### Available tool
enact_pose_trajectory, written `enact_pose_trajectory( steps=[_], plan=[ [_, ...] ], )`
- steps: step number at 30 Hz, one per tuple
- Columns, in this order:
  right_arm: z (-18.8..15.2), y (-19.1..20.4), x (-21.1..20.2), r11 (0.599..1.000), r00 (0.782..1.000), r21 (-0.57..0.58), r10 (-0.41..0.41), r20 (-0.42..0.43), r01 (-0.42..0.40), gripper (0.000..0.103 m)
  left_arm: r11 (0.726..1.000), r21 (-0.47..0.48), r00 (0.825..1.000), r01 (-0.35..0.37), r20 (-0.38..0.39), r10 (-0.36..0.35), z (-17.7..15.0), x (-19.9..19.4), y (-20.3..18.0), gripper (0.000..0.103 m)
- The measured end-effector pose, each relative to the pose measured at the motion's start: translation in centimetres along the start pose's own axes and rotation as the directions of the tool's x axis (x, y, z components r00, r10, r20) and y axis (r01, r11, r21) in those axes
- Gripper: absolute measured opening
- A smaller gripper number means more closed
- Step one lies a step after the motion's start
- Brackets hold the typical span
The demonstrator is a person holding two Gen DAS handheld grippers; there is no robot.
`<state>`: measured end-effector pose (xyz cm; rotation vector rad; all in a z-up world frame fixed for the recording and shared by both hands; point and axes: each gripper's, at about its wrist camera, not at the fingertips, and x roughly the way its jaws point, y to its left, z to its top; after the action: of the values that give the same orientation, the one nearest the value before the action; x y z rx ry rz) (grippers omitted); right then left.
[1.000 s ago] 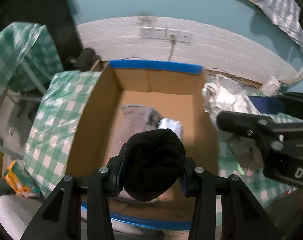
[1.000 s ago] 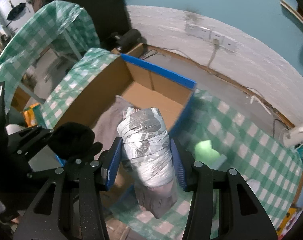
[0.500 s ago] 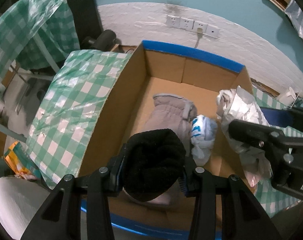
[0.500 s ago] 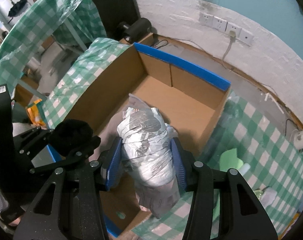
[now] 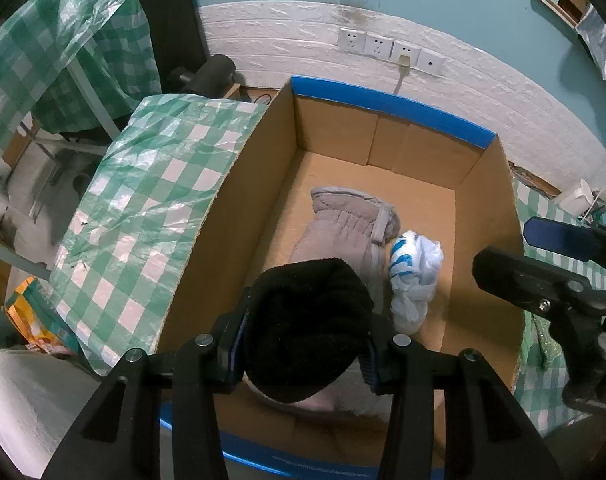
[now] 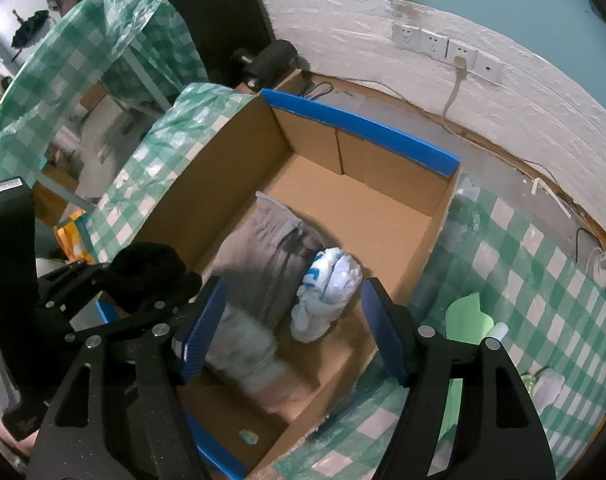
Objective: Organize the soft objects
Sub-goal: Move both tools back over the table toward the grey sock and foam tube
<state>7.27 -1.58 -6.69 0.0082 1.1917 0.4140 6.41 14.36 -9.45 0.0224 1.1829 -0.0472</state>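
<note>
My left gripper (image 5: 303, 354) is shut on a black fuzzy sock (image 5: 309, 330) and holds it over the near end of an open cardboard box (image 5: 239, 208) with blue-taped rims. In the box lie a grey glove (image 5: 343, 222) and a white-and-blue plastic bundle (image 5: 413, 276). My right gripper (image 6: 293, 332) is open and empty above the box; a silvery wrapped bundle (image 6: 245, 354) shows blurred below it, dropping into the box. The left gripper with the sock (image 6: 147, 270) shows at the left of the right wrist view.
The box stands on a green-checked tablecloth (image 6: 515, 280). A light green object (image 6: 469, 316) and a small white bottle (image 6: 497, 330) lie on the cloth to the right. A white brick wall with sockets (image 5: 391, 48) is behind. A checked plastic sheet (image 5: 151, 200) drapes the box's left side.
My right gripper has opened and let go of the silvery bundle, which falls into the box. Both grippers have moved further over the box. The left still holds the sock.
</note>
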Motion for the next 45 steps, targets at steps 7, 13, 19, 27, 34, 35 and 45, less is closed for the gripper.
enact_pose_trajectory(
  steps=[7,13,19,27,34,35,45],
  plan=[
    [-0.8,-1.4,-0.7,1.0,1.0,0.013,-0.027,-0.002,0.028,0.072,1.0,0.006,1.0,0.018,0.005,-0.018,0.3,-0.7,-1.0,0.046],
    [-1.7,-3.4,-1.5,0.997,0.998,0.046,-0.058,-0.002,0.058,0.072,0.998,0.037,0.999,0.041,0.026,-0.042,0.5,-1.9,-2.8,0.05],
    [-2.6,-5.1,-3.1,0.995,0.998,0.074,-0.062,0.02,0.06,0.072,0.997,0.062,0.998,0.052,0.045,-0.055,0.6,-2.8,-4.8,0.055],
    [-4.1,-7.8,-5.1,0.991,0.995,0.11,-0.084,0.045,0.078,0.074,0.993,0.109,0.996,0.055,0.063,-0.062,0.8,-3.6,-7.8,0.066],
    [-5.8,-10.5,-6.7,0.983,0.992,0.153,-0.112,0.058,0.102,0.075,0.988,0.14,0.996,0.064,0.059,-0.073,1.0,-3.7,-10.4,0.068],
    [-6.1,-11.0,-7.0,0.981,0.991,0.161,-0.117,0.06,0.106,0.075,0.987,0.148,0.995,0.065,0.06,-0.074,1.1,-3.7,-11.0,0.069],
    [-8.8,-16.8,-8.6,0.952,0.985,0.274,-0.162,0.061,0.14,0.075,0.972,0.227,0.996,0.064,0.051,-0.077,0.9,-3.8,-15.7,0.07]
  ],
)
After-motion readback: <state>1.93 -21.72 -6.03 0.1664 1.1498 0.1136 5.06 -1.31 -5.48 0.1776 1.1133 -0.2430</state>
